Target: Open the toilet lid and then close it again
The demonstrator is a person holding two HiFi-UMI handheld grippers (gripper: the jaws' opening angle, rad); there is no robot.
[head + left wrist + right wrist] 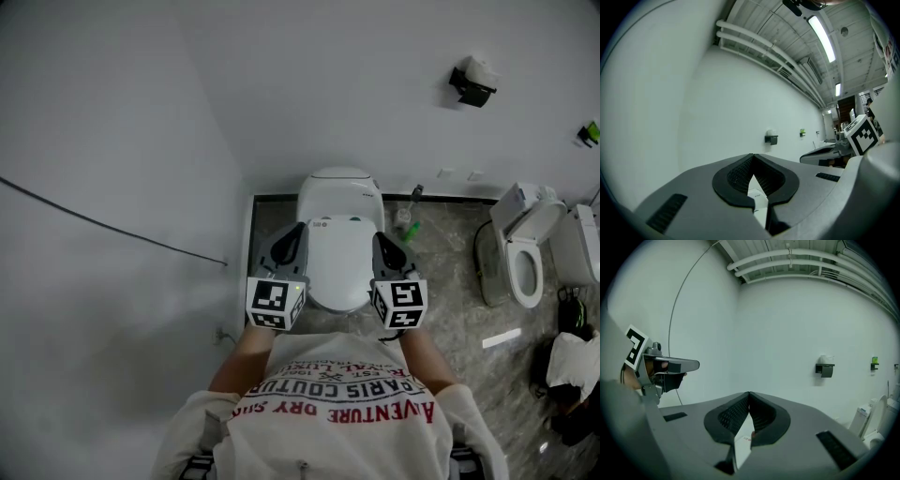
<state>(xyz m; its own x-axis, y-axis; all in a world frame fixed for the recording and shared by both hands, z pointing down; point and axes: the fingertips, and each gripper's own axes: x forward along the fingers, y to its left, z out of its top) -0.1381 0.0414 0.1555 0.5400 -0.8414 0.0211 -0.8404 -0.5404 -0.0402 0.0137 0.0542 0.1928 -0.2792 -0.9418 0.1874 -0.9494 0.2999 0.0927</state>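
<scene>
Head view: a person stands facing a white toilet (pixel 339 192) set in the corner against the wall (pixel 309 84). The toilet lid (pixel 339 261) is down, flat over the bowl. The left gripper (pixel 297 230) sits just beside the lid's left edge and the right gripper (pixel 379 238) just beside its right edge, both pointing toward the wall; contact with the lid cannot be told. In the left gripper view, the left gripper's (pixel 752 156) jaws are closed tip to tip with nothing between them. In the right gripper view, the right gripper (pixel 749 393) has the same look: jaws together, empty. A green-capped bottle (pixel 405 221) stands on the marbled floor (pixel 450 314) right of the toilet. A second toilet (pixel 523 255), lid raised, stands farther right. A paper holder (pixel 472 86) is mounted on the wall.
</scene>
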